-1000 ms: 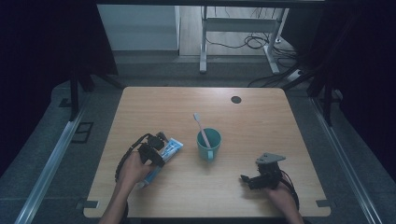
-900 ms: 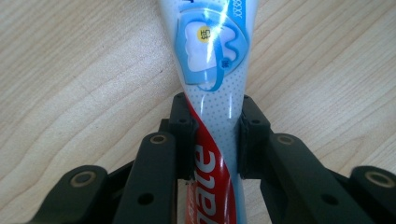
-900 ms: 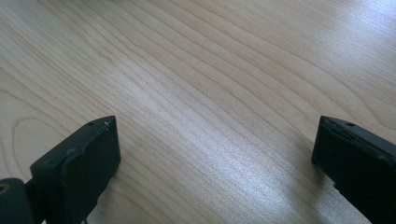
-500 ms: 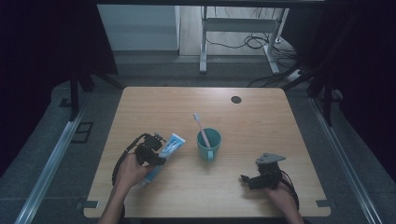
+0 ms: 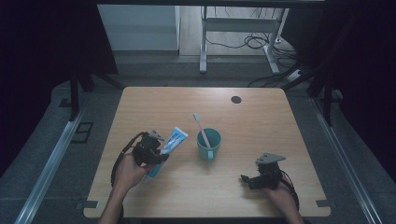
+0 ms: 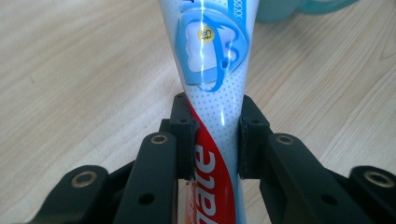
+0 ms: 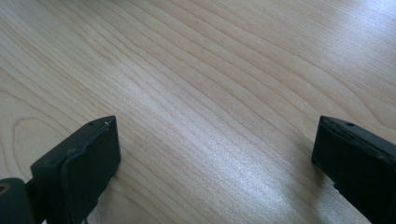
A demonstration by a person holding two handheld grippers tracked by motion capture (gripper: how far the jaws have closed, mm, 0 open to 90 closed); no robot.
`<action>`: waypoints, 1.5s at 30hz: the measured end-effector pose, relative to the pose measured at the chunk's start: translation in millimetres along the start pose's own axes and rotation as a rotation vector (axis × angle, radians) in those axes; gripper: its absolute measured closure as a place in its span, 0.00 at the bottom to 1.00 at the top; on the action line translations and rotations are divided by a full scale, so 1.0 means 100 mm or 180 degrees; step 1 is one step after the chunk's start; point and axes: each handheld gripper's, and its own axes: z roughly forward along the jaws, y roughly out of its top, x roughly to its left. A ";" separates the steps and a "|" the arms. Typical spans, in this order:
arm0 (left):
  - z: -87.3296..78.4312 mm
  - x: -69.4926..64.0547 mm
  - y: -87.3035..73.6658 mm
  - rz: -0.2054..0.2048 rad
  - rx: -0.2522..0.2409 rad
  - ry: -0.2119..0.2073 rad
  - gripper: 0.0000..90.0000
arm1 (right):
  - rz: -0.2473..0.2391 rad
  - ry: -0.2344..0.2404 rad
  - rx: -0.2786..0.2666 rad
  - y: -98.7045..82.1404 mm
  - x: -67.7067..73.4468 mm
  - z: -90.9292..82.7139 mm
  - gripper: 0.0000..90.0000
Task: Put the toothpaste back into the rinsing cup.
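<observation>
Two claws on a wooden tabletop, one with a toothpaste tube

Two black claws are over the light wooden tabletop (image 5: 261,116). The left claw (image 5: 159,151) is closed on a blue, white and red plastic toothpaste tube (image 5: 167,145); in the left gripper view its jaws press both sides of the tube (image 6: 212,93) at the narrow middle part, and the red letters are just below the jaws. In the high view the tube lies diagonal, its upper end pointing toward a round teal plastic cup (image 5: 208,143), near it but apart. A white and pink toothbrush (image 5: 201,127) stands tilted inside this cup, with the bristle head up and to the left. The right claw (image 5: 247,179) rests low at the right front part of the tabletop, well apart from the cup. In the right gripper view its two jaws stand wide apart, with bare wood (image 7: 210,116) between them. A small dark round hole (image 5: 236,99) is near the far edge of the tabletop
</observation>
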 end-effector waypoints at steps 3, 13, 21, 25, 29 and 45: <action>-0.04 -0.01 0.01 0.0012 -0.0097 -0.0014 0.81 | -0.0002 0.0000 0.0000 0.00 0.00 0.00 0.01; -0.19 -0.08 0.04 0.0061 -0.0382 -0.0050 0.81 | -0.0003 0.0000 -0.0001 0.00 0.00 0.00 0.01; -0.27 -0.12 0.10 0.0112 -0.0570 -0.0099 0.81 | -0.0003 -0.0001 -0.0002 0.00 0.00 0.00 0.01; -0.31 -0.15 0.14 0.0123 -0.0646 -0.0123 0.81 | 0.0000 0.0000 -0.0002 0.00 0.00 0.00 0.01; -0.35 -0.17 0.20 0.0148 -0.0727 -0.0143 0.81 | 0.0002 0.0000 -0.0001 0.00 0.00 0.00 0.01; -0.40 -0.26 0.47 0.0159 -0.1031 -0.0232 0.81 | -0.0002 0.0004 0.0005 0.00 0.00 -0.01 0.01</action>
